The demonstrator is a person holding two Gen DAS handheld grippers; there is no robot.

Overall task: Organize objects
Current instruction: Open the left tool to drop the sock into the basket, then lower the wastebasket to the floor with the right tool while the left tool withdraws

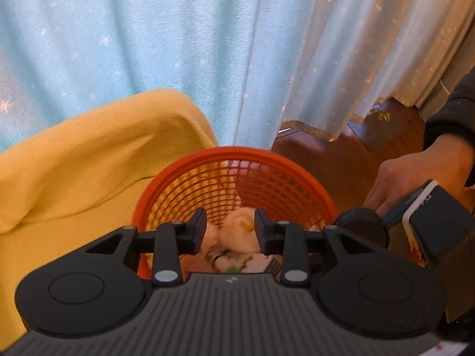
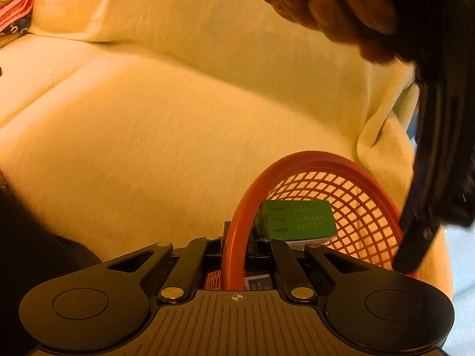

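Note:
An orange mesh basket (image 1: 237, 154) is in front of a yellow-covered sofa (image 1: 89, 163). My left gripper (image 1: 230, 230) is open above the basket's mouth, with nothing between its fingers. Below it in the basket lie a pale soft object (image 1: 237, 231) and some packets. In the right wrist view my right gripper (image 2: 236, 244) is shut on the basket's rim (image 2: 234, 255). A green box (image 2: 297, 218) lies inside the basket. The right gripper's body (image 1: 430, 222) and the hand holding it show at the right of the left wrist view.
A light blue and white curtain (image 1: 207, 44) hangs behind the basket. Dark wooden floor (image 1: 341, 154) lies to the right. The yellow sofa seat (image 2: 148, 133) fills the right wrist view. Folded pink and patterned cloths (image 2: 14, 9) lie at its far left. The left gripper's body (image 2: 439, 148) hangs at right.

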